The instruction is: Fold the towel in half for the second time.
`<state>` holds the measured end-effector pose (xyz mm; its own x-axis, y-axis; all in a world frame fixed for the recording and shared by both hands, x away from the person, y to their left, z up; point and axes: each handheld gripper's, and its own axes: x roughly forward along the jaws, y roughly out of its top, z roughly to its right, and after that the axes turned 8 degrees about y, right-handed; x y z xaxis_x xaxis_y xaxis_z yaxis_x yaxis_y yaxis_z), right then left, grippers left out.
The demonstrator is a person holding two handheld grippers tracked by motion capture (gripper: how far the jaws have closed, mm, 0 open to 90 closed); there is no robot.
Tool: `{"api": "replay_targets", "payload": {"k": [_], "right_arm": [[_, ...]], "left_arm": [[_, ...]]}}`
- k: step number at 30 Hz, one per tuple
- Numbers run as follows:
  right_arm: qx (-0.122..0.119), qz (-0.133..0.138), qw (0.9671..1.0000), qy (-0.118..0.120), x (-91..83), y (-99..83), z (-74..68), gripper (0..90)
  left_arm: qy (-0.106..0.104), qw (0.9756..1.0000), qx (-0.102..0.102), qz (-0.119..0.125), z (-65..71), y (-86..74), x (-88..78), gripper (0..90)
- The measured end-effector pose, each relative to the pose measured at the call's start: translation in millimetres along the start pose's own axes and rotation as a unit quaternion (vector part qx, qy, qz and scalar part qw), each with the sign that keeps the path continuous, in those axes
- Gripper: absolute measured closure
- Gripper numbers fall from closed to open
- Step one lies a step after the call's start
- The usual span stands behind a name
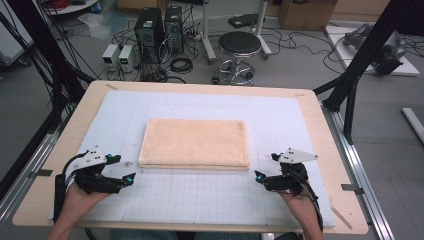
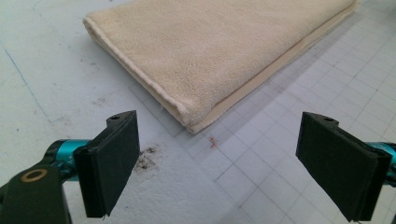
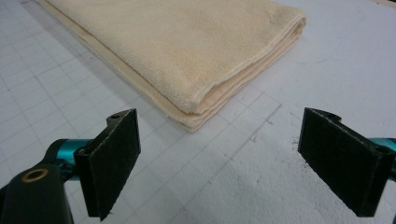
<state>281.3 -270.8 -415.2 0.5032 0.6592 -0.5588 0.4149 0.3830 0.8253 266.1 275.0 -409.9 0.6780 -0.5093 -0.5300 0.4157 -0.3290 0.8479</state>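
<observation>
A folded, pale peach terry towel [image 1: 194, 143] lies flat in the middle of the white gridded foam mat [image 1: 200, 200] that covers the light wooden worktop [image 1: 327, 150]. Its long layered edge faces the person, and bare mat runs all around it. The left gripper [image 1: 131, 178] sits just off the towel's near left corner [image 2: 187, 122], jaws spread wide with nothing between them, apart from the cloth. The right gripper [image 1: 257, 176] mirrors it near the near right corner [image 3: 189, 122], jaws likewise spread and empty. Both hold low over open mat in front of the towel, well apart from each other. A dark smudge [image 2: 147, 157] marks the mat by the left jaws.
</observation>
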Motion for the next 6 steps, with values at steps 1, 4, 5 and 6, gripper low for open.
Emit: {"api": "replay_targets", "payload": {"k": [1,4,5,6], "right_arm": [[0.003,-0.003,1.0,0.002,1.8,-0.3,-0.1,12.4],[0.003,-0.005,1.0,0.002,3.0,-0.2,0.0,12.4],[0.0,-0.003,1.0,0.002,3.9,0.2,0.3,12.4],[0.0,-0.003,1.0,0.002,3.9,0.2,0.3,12.4]], "left_arm": [[0.001,1.0,0.003,0.0,-1.2,0.0,0.2,14.1],[0.001,1.0,0.001,0.0,-2.2,-0.4,0.5,14.1],[0.003,1.0,0.002,0.0,-3.4,-0.7,0.0,14.1],[0.003,1.0,0.002,0.0,-3.4,-0.7,0.0,14.1]]}}
